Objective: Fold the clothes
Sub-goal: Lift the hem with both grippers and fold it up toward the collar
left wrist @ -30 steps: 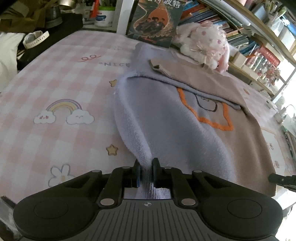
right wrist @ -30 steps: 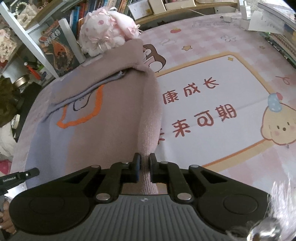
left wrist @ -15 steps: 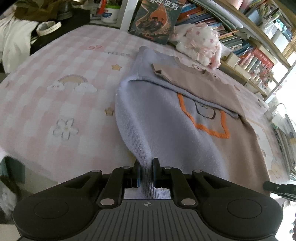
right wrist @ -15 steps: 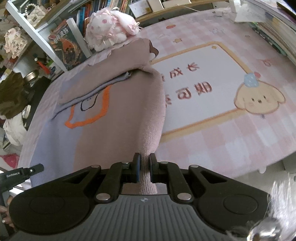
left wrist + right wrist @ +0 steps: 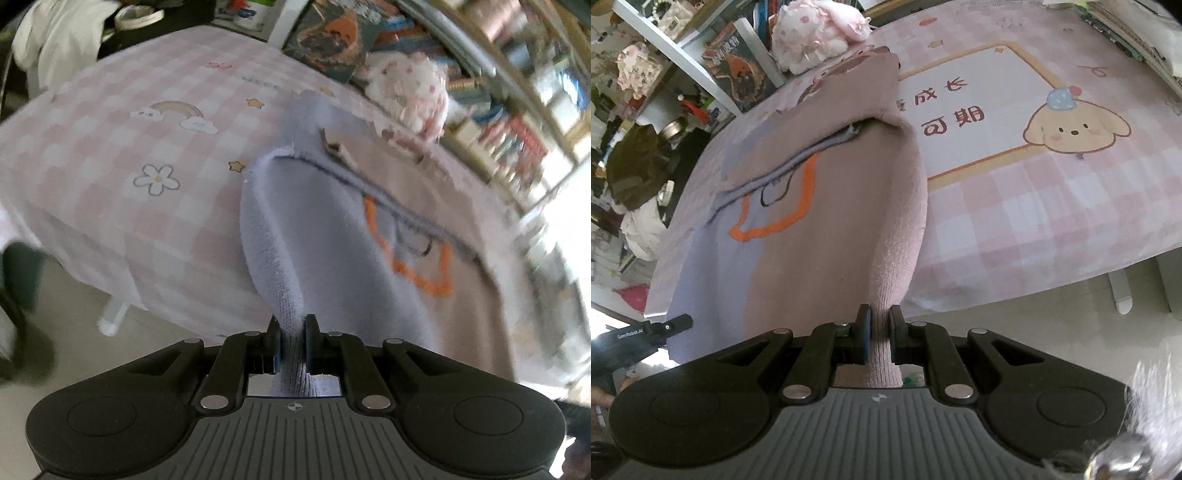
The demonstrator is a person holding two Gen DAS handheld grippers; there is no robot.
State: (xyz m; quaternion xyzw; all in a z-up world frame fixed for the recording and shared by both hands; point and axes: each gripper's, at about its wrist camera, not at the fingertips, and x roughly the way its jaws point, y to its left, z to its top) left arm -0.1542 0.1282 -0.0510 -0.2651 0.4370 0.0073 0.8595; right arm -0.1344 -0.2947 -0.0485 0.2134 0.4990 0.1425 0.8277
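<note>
Off the near edge of the checked tablecloth (image 5: 92, 177), w/ left gripper (image 5: 291, 325) & right gripper (image 5: 879, 317) each clamped tight on a sweater (image 5: 827, 229) hem corner, fabric pulled taut.

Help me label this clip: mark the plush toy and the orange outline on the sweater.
pink-and-white plush toy (image 5: 812, 35), right wrist view, its body
orange stitched outline (image 5: 798, 210), right wrist view, lower stroke

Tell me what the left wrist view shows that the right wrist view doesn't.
Only the left wrist view shows the rainbow and flower prints, and the left gripper pinching the sweater's lilac edge. Only the right shows the puppy print and the right gripper pinching the beige edge. Both share the sweater, plush and tablecloth.
</note>
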